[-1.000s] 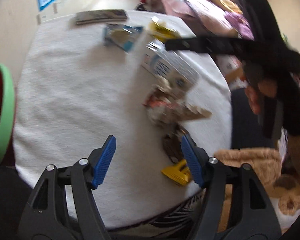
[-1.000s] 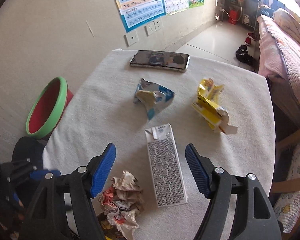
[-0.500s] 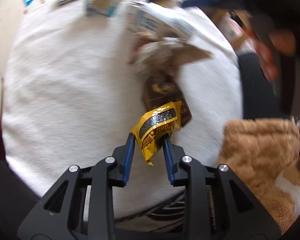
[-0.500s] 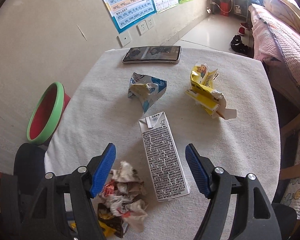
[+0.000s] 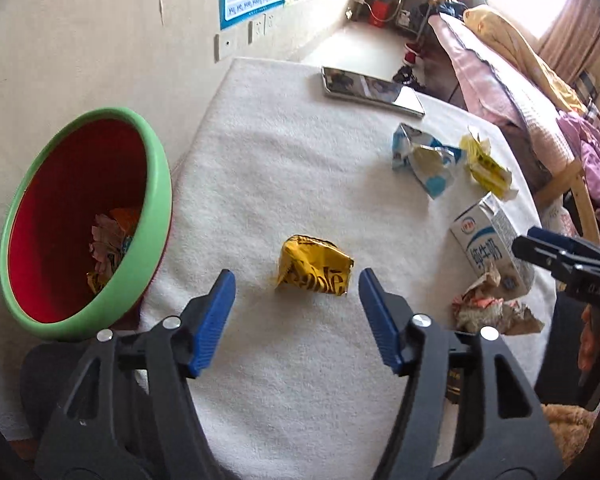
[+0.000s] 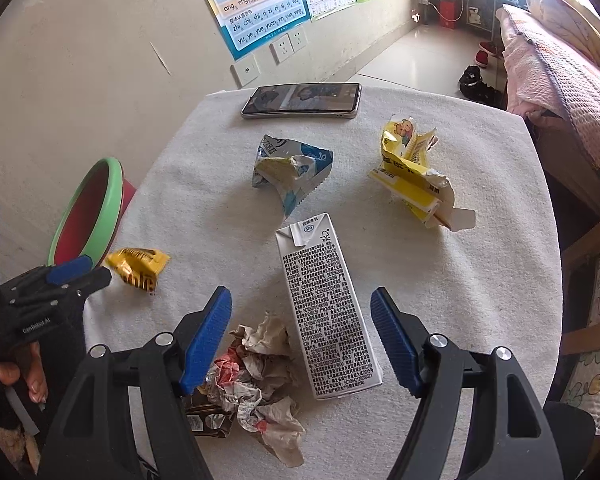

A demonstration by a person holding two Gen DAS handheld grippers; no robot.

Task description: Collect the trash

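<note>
Hidden: we see only a part of the crumpled scraps inside the red plastic bin with a green rim (image 5: pixel 156 184); a dark brown wrapper (image 6: pixel 206 420) is mostly buried under the crumpled grey-and-red paper wad (image 6: pixel 260 376); print on the wrappers is too small for us to read.
Left gripper (image 5: pixel 296 312): it points steeply down over the white towelling table cover (image 5: pixel 280 160); its blue ribbed pads are opening; the crumpled yellow foil wrapper (image 5: pixel 314 270) shows between and just ahead of them, free of both pads; we cannot tell whether it rests on the cloth or is in the air; it is just beside the bin.
Right gripper (image 6: pixel 300 334): it tilts steeply down, jaws wide apart, gripping nothing; we see the paper wad and the end of the white rectangular milk carton (image 6: pixel 326 304) lying flat between its fingers.
Hands: fingers (image 6: pixel 24 376) wrap the left handle.
Textures: a torn blue-and-white foil pouch (image 6: pixel 290 170), a ripped yellow cardboard box (image 6: pixel 414 178) and a glossy flat phone (image 6: pixel 300 100) lie apart on the nubbly cloth.
</note>
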